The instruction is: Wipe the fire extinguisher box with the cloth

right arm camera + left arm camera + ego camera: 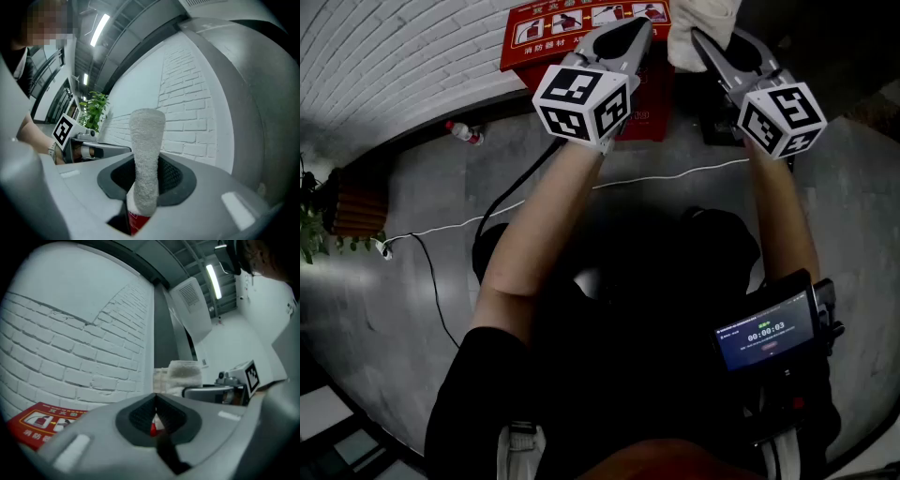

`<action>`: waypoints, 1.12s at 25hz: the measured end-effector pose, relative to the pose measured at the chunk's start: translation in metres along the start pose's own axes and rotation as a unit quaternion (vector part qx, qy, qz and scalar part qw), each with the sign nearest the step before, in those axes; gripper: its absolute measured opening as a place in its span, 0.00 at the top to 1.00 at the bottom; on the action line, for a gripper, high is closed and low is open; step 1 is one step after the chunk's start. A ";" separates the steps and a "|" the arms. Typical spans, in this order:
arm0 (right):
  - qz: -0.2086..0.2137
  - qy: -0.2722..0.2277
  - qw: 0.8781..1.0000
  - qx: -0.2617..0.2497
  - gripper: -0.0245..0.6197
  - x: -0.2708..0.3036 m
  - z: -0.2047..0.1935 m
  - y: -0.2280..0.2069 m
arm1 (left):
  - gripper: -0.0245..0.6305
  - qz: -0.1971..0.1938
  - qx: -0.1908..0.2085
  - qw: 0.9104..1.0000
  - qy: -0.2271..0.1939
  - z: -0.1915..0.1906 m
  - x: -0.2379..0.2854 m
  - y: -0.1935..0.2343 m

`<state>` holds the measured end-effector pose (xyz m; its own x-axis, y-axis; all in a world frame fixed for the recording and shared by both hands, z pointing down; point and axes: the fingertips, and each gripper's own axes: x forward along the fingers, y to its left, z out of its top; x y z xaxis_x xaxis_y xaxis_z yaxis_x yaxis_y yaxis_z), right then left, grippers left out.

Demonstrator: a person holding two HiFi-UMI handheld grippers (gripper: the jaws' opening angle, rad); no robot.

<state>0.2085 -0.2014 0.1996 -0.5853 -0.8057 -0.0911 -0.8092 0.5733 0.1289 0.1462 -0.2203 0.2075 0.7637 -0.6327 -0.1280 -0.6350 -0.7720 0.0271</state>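
Directly ahead at twelve o'clock, the fire extinguisher box (pixel 546 28) sits against the brick wall (pixel 394 47). The right gripper (pixel 146 185), fingers clenched on an upright white cloth (pixel 146 140), hovers at its three o'clock edge. The left gripper (pixel 155 416) is empty, fingers pressed together.

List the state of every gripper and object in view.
left gripper: shut, holding nothing.
right gripper: shut on the cloth.
cloth: clamped, sticking upright.
fire extinguisher box: standing against the brick wall.
bottle: lying on the floor.
screen: lit.
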 end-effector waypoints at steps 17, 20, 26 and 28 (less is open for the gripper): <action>0.012 0.041 0.999 -0.008 0.81 -0.010 -0.029 -0.033 | 0.96 -0.003 -0.002 1.000 -0.005 -0.015 0.037 -0.028; 0.015 0.043 0.999 -0.006 0.81 -0.012 -0.032 -0.033 | 0.96 0.002 0.000 1.000 0.000 -0.019 0.037 -0.033; -0.001 0.030 0.999 -0.014 0.81 -0.016 -0.040 -0.059 | 0.96 0.030 0.008 1.000 0.005 -0.033 0.047 -0.032; -0.015 0.028 0.999 -0.021 0.81 -0.014 -0.045 -0.075 | 0.96 0.039 0.017 0.999 0.006 -0.036 0.055 -0.031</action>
<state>0.2796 -0.2391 0.2352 -0.5562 -0.8301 -0.0394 -0.8227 0.5433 0.1675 0.2119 -0.2335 0.2352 0.7126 -0.6920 -0.1153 -0.6963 -0.7177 0.0036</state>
